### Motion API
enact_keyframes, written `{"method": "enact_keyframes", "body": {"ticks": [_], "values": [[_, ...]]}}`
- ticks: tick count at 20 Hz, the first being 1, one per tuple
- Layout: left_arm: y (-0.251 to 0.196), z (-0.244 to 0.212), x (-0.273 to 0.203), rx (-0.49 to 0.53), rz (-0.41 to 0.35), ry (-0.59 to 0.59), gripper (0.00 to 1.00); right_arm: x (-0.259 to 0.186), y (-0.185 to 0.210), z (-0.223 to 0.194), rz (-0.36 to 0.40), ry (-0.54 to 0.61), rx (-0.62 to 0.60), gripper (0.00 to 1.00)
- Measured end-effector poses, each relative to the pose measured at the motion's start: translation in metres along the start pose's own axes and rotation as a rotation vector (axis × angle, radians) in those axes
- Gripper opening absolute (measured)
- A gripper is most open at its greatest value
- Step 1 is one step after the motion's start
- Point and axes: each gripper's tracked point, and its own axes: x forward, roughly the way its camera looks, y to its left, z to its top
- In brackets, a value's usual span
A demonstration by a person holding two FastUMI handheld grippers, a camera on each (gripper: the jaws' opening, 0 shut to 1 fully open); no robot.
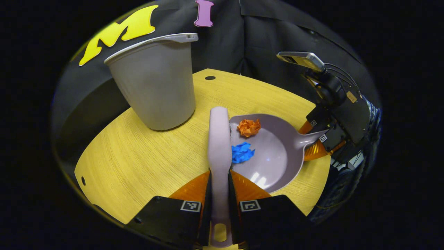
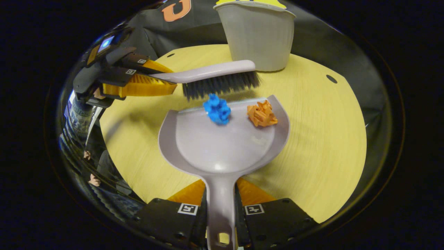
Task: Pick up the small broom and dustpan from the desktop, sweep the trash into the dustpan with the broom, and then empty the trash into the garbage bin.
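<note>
Broom (image 1: 219, 146) at dustpan (image 1: 274, 156) lip, bare desktop (image 1: 138, 163) leftward.

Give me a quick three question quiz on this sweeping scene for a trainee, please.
1. True or false: the orange paper ball lies inside the dustpan.
2. Which tool does the left claw hold? A) broom B) dustpan C) garbage bin
3. Fill in: the blue paper ball sits at the dustpan's front ____, just ahead of the bristles.

Key: 1 true; 2 A; 3 edge. The right claw grips the dustpan's handle, and the bin stands upright on the yellow table.
</note>
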Motion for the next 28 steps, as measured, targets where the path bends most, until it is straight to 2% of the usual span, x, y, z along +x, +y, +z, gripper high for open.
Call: {"method": "enact_keyframes", "body": {"ticks": [1, 4, 7, 10, 11, 12, 13, 14, 15, 19, 22, 24, 28], "values": [[-0.004, 0.001, -0.006, 0.017, 0.007, -0.007, 0.27, 0.001, 0.000, 0.000, 0.001, -0.007, 0.006, 0.34], [0.010, 0.012, -0.032, 0.002, 0.113, -0.070, 0.27, 0.001, 0.001, -0.001, 0.003, -0.033, 0.016, 0.34], [0.036, -0.003, -0.062, -0.105, 0.214, -0.092, 0.27, 0.001, 0.002, -0.001, 0.022, -0.054, 0.041, 0.34], [0.060, -0.035, -0.089, -0.208, 0.337, -0.073, 0.27, 0.001, 0.000, 0.000, 0.007, -0.082, 0.045, 0.34], [0.062, -0.048, -0.095, -0.260, 0.356, -0.064, 0.30, 0.001, 0.000, 0.000, 0.002, -0.091, 0.056, 0.34], [0.063, -0.060, -0.099, -0.313, 0.366, -0.059, 0.26, 0.002, 0.000, 0.000, -0.002, -0.101, 0.066, 0.36], [0.064, -0.071, -0.103, -0.362, 0.379, -0.052, 0.27, 0.000, -0.001, 0.003, -0.010, -0.112, 0.074, 0.31], [0.065, -0.083, -0.107, -0.410, 0.398, -0.049, 0.30, 0.000, -0.001, 0.004, -0.020, -0.125, 0.082, 0.36], [0.066, -0.094, -0.111, -0.451, 0.420, -0.043, 0.27, -0.001, -0.002, 0.005, -0.030, -0.138, 0.091, 0.34], [0.067, -0.117, -0.125, -0.571, 0.468, -0.052, 0.27, -0.004, -0.005, 0.012, -0.069, -0.176, 0.122, 0.34], [0.062, -0.139, -0.141, -0.576, 0.510, -0.063, 0.27, -0.015, -0.005, 0.024, -0.086, -0.195, 0.139, 0.34], [0.053, -0.136, -0.142, -0.600, 0.496, -0.079, 0.27, -0.032, -0.010, 0.034, -0.113, -0.216, 0.145, 0.34], [0.054, -0.138, -0.144, -0.641, 0.490, -0.099, 0.27, -0.069, -0.030, 0.088, -0.166, -0.283, 0.155, 0.34]]}}
